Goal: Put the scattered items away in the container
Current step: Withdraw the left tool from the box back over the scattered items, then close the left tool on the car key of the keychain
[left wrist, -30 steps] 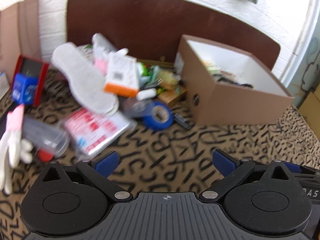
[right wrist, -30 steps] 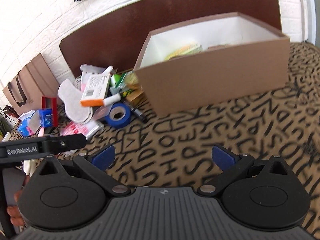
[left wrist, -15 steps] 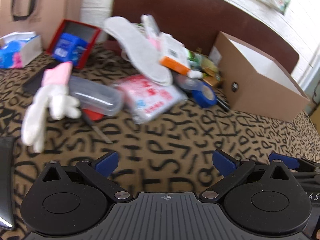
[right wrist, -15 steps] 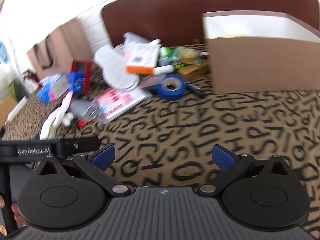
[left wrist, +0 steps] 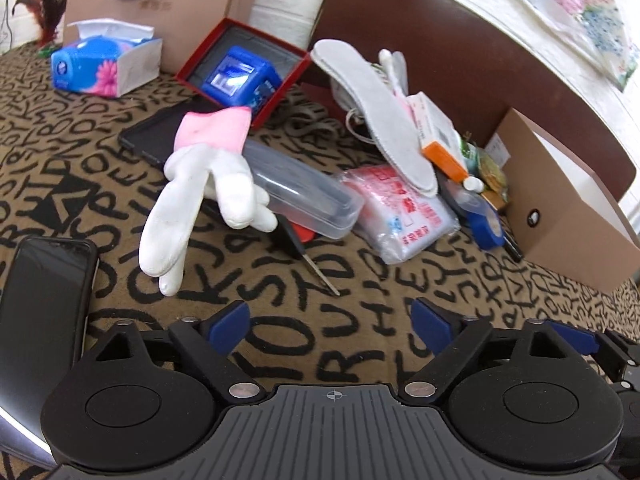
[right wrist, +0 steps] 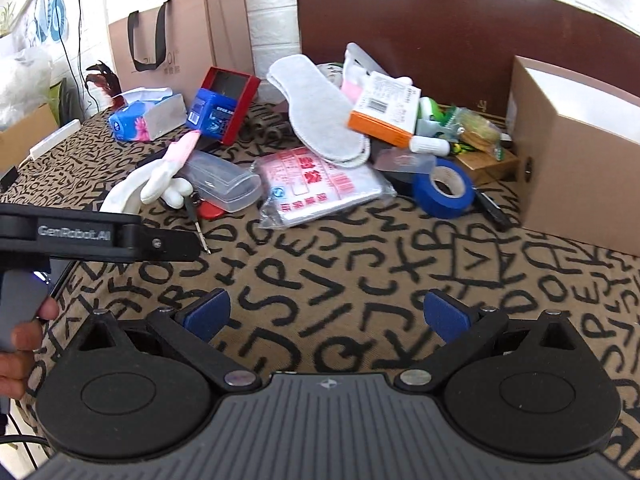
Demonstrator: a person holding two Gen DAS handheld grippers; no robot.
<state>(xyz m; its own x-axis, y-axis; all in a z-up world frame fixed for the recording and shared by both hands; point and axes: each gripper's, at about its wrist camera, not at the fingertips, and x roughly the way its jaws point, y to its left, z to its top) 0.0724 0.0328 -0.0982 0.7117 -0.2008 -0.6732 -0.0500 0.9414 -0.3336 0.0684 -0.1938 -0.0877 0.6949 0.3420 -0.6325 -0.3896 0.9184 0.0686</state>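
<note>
The brown cardboard box (left wrist: 568, 216) stands at the right; it also shows in the right wrist view (right wrist: 576, 152). Scattered items lie left of it: a white and pink glove (left wrist: 200, 200), a clear plastic case (left wrist: 304, 196), a red-printed plastic packet (left wrist: 400, 208), a white insole (left wrist: 376, 108), an orange and white carton (right wrist: 384, 108), and a blue tape roll (right wrist: 442, 188). My left gripper (left wrist: 330, 326) is open and empty, low over the cloth in front of the glove. My right gripper (right wrist: 326, 314) is open and empty, in front of the packet.
A black phone (left wrist: 40, 308) lies at the near left. A red tray with a blue box (left wrist: 240, 76), a tissue pack (left wrist: 104, 64) and a paper bag (right wrist: 176, 36) stand at the back left. A dark headboard (right wrist: 440, 28) backs the letter-printed cloth (right wrist: 360, 264).
Both views have swung left, away from the box and toward the scattered pile. The glove, case and phone have come into the left view. Both grippers stay open.
</note>
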